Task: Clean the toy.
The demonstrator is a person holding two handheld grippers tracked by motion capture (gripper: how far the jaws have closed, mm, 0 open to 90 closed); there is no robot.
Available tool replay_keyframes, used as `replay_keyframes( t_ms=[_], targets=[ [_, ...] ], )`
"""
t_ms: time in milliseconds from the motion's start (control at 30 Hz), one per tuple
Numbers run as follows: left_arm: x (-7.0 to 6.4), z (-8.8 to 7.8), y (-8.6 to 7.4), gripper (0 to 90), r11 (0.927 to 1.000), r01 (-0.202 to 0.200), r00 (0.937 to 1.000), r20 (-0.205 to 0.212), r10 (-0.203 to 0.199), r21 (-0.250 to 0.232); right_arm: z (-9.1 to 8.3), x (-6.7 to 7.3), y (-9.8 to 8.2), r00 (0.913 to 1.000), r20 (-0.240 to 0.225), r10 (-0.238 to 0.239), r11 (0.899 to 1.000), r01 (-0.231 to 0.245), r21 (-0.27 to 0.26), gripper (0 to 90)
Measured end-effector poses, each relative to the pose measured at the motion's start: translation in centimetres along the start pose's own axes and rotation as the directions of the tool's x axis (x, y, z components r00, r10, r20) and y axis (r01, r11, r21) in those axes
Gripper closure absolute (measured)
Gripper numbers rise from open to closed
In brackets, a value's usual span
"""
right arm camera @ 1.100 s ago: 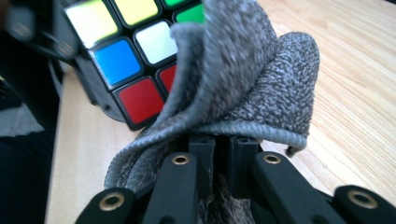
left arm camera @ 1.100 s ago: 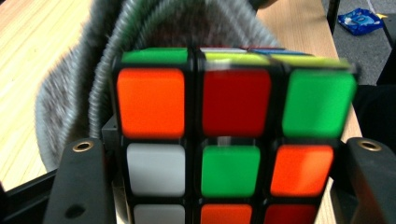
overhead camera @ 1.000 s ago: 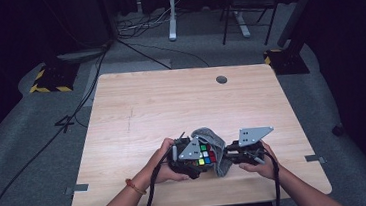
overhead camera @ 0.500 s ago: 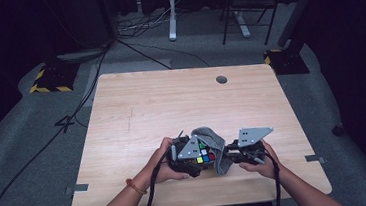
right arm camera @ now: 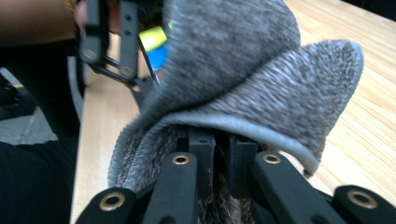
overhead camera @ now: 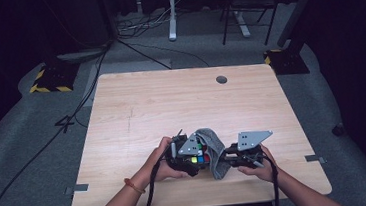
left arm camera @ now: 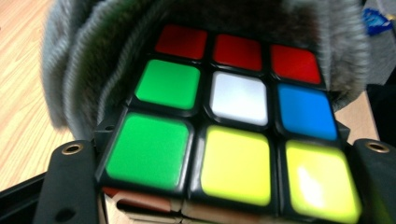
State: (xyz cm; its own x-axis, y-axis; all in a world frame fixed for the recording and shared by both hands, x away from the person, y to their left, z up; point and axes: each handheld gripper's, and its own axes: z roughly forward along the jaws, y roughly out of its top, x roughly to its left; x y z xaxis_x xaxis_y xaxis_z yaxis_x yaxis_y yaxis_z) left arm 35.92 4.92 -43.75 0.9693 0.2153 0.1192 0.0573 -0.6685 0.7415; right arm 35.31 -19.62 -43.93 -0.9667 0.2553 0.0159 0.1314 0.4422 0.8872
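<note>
— What's going on at the near edge of the tabletop (overhead camera: 136, 107)?

— A person has a puzzle cube (left arm camera: 233, 135) in the left gripper (overhead camera: 190, 157) and a grey cloth (right arm camera: 261, 79) in the right gripper (overhead camera: 235, 154). Both sit close together, just inside the near edge, a little right of its middle.

— Is the cube really held?

— Looks so. In the left gripper view it sits between the two black fingers (left arm camera: 70, 182), one at each lower corner, pinched by its sides. The jaws have just been easing open a little with the cube between them, yet the pads look to be on it all the same.

— And the cloth?

— The right fingers (right arm camera: 177, 186) are pressed nearly together, with a fold of the cloth nipped between them. The rest of it drapes up and over the far side of the cube; you can see grey pile curling round the red row.

— So which step is this?

— Wiping, I'd judge: the cloth is on the cube's far face and top edge, while the green, white, blue and yellow squares lie bare.

— What does the next move want?

— A steady left grip, since it seems slack, and the right hand dragging the cloth across the bare face without tugging the cube loose.
</note>
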Motion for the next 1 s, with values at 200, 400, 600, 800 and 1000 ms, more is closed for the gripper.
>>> replay_keyframes(
  t_ms=[200,400,600,800,1000],
  targets=[
    [-0.6,0.7,0.1,33.3,0.9985,-0.041,0.9991,-0.009,0.042,0.037,-0.2,0.0,0.4,0.9999,0.008,-0.011,1.0,0.012,-0.022,83.3],
    [-0.5,0.5,0.1,33.4,0.9988,-0.037,0.999,-0.025,0.038,0.031,0.3,-0.3,0.6,0.9959,0.078,-0.045,0.998,0.041,0.048,83.2],
    [-0.4,-0.2,0.3,33.4,0.9995,-0.033,0.9989,-0.034,0.032,-0.002,1.5,-1.8,-1.0,0.9997,0.018,0.015,0.981,-0.018,0.192,83.1],
    [-0.1,-0.8,0.3,33.5,0.9992,-0.024,0.9996,-0.018,0.024,-0.031,0.9,-0.3,-0.5,0.9981,-0.035,-0.051,0.985,0.056,0.165,83.1],
    [0.0,-1.0,0.2,33.5,0.9994,-0.034,0.9986,-0.041,0.034,-0.01,0.4,-0.2,-0.2,0.9968,-0.039,-0.07,0.984,0.075,0.162,83.1]
  ],
)
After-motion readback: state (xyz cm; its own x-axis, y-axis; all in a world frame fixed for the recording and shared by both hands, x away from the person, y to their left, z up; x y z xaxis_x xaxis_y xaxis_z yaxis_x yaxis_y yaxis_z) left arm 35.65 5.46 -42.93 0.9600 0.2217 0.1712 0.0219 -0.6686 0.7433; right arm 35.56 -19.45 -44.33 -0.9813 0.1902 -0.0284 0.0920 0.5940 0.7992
